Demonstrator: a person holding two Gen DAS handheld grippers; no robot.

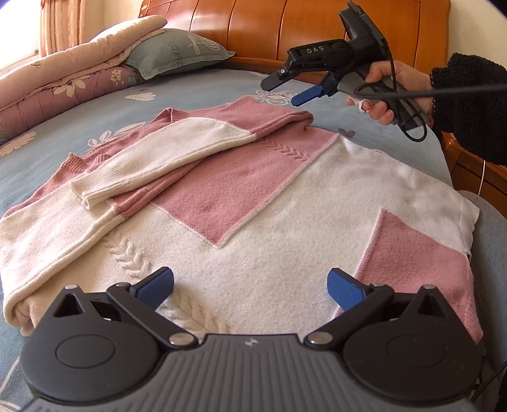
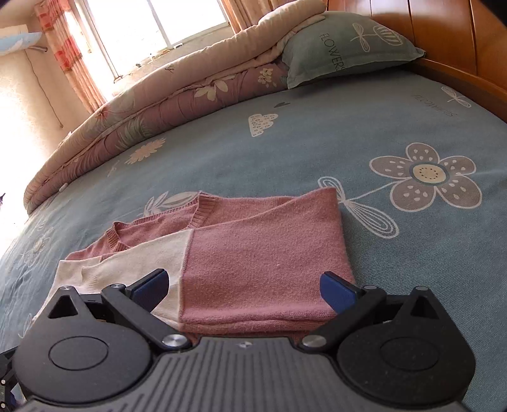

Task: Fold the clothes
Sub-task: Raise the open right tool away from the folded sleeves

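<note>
A pink and cream knit sweater point(image 1: 253, 202) lies spread on the blue bed sheet, one sleeve point(image 1: 164, 161) folded across its chest. My left gripper point(image 1: 250, 288) is open just above the sweater's cream lower part, holding nothing. In the left wrist view my right gripper point(image 1: 286, 87) hovers open above the sweater's far shoulder, held by a hand in a black sleeve. From the right wrist view, the right gripper point(image 2: 244, 290) is open over the folded pink shoulder of the sweater point(image 2: 263, 253), empty.
A rolled floral quilt point(image 2: 133, 120) and a grey-green pillow point(image 2: 345, 47) lie along the far side by the wooden headboard point(image 1: 317, 28). Bare sheet point(image 2: 317, 142) stretches beyond the sweater. A window with curtains point(image 2: 73, 63) is at the far left. The bed edge point(image 1: 488, 222) runs on the right.
</note>
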